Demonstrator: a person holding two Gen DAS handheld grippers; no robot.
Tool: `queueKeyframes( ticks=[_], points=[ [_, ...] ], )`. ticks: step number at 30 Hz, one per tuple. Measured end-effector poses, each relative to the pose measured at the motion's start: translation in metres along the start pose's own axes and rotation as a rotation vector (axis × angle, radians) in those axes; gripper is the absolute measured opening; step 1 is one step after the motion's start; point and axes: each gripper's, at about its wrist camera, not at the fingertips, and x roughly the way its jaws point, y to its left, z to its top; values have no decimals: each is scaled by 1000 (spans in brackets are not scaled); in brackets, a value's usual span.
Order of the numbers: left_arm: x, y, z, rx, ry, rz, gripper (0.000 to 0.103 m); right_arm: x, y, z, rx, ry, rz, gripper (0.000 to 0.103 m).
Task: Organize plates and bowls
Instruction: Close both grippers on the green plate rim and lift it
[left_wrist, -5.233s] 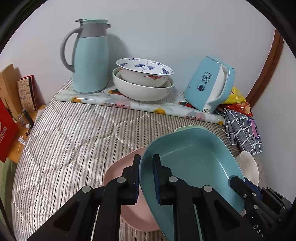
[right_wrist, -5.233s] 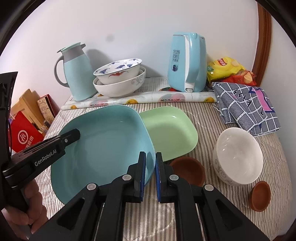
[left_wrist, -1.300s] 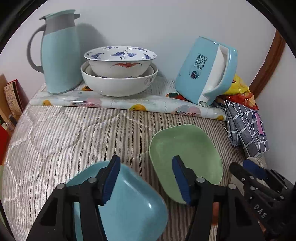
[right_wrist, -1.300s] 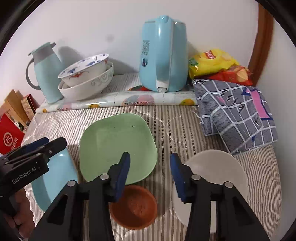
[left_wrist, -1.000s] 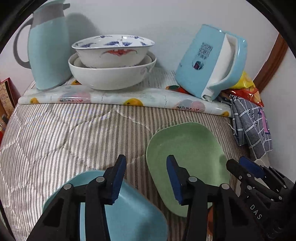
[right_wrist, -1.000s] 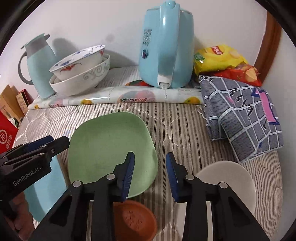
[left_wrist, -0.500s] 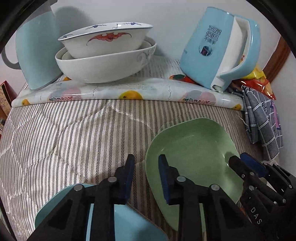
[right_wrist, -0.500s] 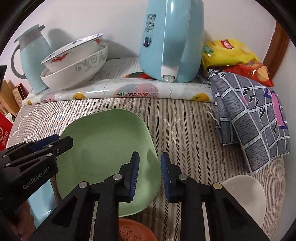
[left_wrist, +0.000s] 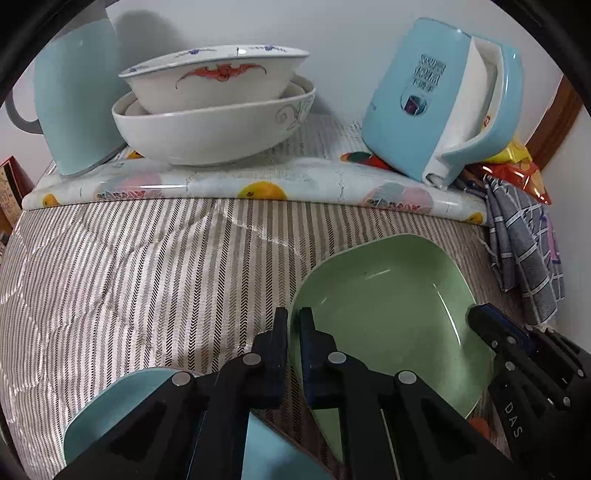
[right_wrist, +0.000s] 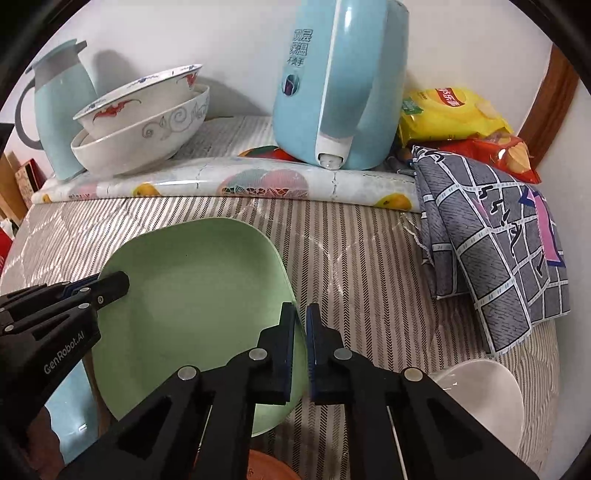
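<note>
Both pairs of jaws have just been closing, and each now pinches the rim of the green plate (right_wrist: 192, 306), with the rim between the pads. The left gripper (left_wrist: 293, 325) has the plate's left edge, at about nine o'clock on the plate in its own wrist view. The right gripper (right_wrist: 300, 325) has the opposite edge, at about three o'clock on the plate in its wrist view. About a second ago both sets of jaws stood wide and the plate lay free on the striped bench (left_wrist: 147, 266); since then both cameras have drawn in close over it.

I judge that this is a two-handed grasp just completed, so the plate is ready to be lifted. The blue plate (left_wrist: 110, 413), carried between the same two grippers about five seconds ago, now lies at seven o'clock in the left wrist view, near the green one, and would be the natural base for a stack.

Still loose are the white bowl (right_wrist: 484, 398) at four o'clock in the right wrist view and the small brown dish (right_wrist: 269, 467) at six o'clock, only partly visible. The two stacked bowls (left_wrist: 214, 110) sit at the back at eleven o'clock, beside the blue jug (left_wrist: 74, 92) and the kettle (left_wrist: 443, 99).
</note>
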Motion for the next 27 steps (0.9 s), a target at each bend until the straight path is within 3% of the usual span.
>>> queueKeyframes(
  ticks=[13, 27],
  points=[
    [-58, 5, -2, -5, -83, -21, 7, -54, -4, 0, 31, -92, 35, 6],
    [-111, 1, -43, 6, -126, -20, 7, -112, -6, -40, 73, -134, 67, 6]
  ],
)
